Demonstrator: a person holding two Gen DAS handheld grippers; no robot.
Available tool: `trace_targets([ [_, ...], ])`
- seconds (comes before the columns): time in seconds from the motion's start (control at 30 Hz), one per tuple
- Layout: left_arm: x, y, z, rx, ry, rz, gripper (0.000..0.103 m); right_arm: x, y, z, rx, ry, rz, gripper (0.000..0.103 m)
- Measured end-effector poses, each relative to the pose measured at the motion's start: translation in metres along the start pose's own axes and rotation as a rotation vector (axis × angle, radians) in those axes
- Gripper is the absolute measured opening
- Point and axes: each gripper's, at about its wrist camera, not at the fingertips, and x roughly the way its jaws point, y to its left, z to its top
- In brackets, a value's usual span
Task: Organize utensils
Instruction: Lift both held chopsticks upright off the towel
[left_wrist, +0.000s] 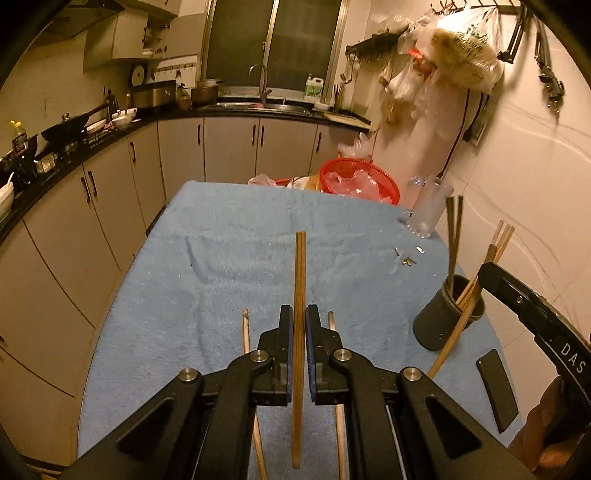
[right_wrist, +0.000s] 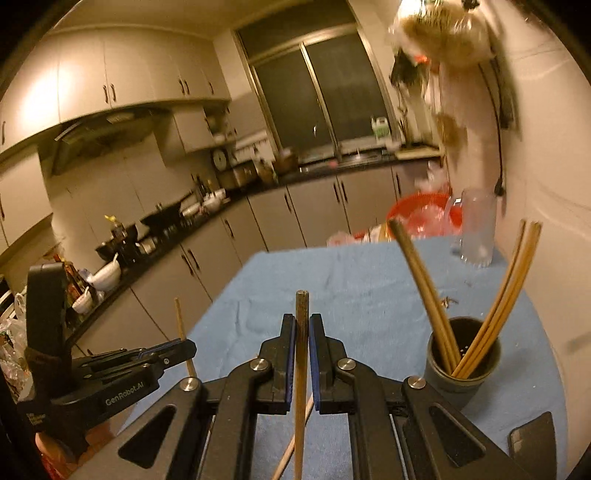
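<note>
Gripping one chopstick (left_wrist: 298, 332) upright between the pads: left hand-held gripper (left_wrist: 298, 325), jaws pressing on its shaft. Lying flat on the blue-covered tabletop (left_wrist: 207, 266) beneath it, two more chopsticks, one (left_wrist: 245, 332) just left of the jaws and one (left_wrist: 331, 321) just right. Clamping another chopstick (right_wrist: 302, 332) the same way: right hand-held gripper (right_wrist: 302, 334), jaws closing on it, tip poking up past the pads. Crossing under that stick, a loose one (right_wrist: 291, 450) slanting over the cloth. Standing near the tabletop's right edge, a dark cup (right_wrist: 461, 354) holding several chopsticks (right_wrist: 424, 280) leaning outward. Lying flat in front of the cup, a black phone (left_wrist: 496, 389). Sitting further back on the right, a clear glass mug (left_wrist: 424, 206), and just left of it a red basket (left_wrist: 360, 177).
</note>
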Motion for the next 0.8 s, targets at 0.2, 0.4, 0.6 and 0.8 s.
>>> trace_targets([
  [0.2, -0.008, -0.008, -0.002, 0.018, -0.022, -0.001, 0.007, -0.013, 0.006, -0.005, -0.012, -0.05, 0.006, 0.007],
  [0.4, -0.009, -0.006, -0.002, 0.018, -0.022, -0.003, 0.007, -0.02, 0.002, -0.007, -0.005, -0.07, 0.004, 0.007],
  [0.6, -0.011, -0.006, -0.002, 0.013, -0.025, -0.004, 0.007, -0.022, -0.004, -0.006, 0.005, -0.082, 0.004, 0.007],
  [0.8, -0.012, -0.007, -0.003, 0.013, -0.03, -0.001, 0.007, -0.023, -0.005, -0.006, 0.002, -0.084, 0.005, 0.007],
])
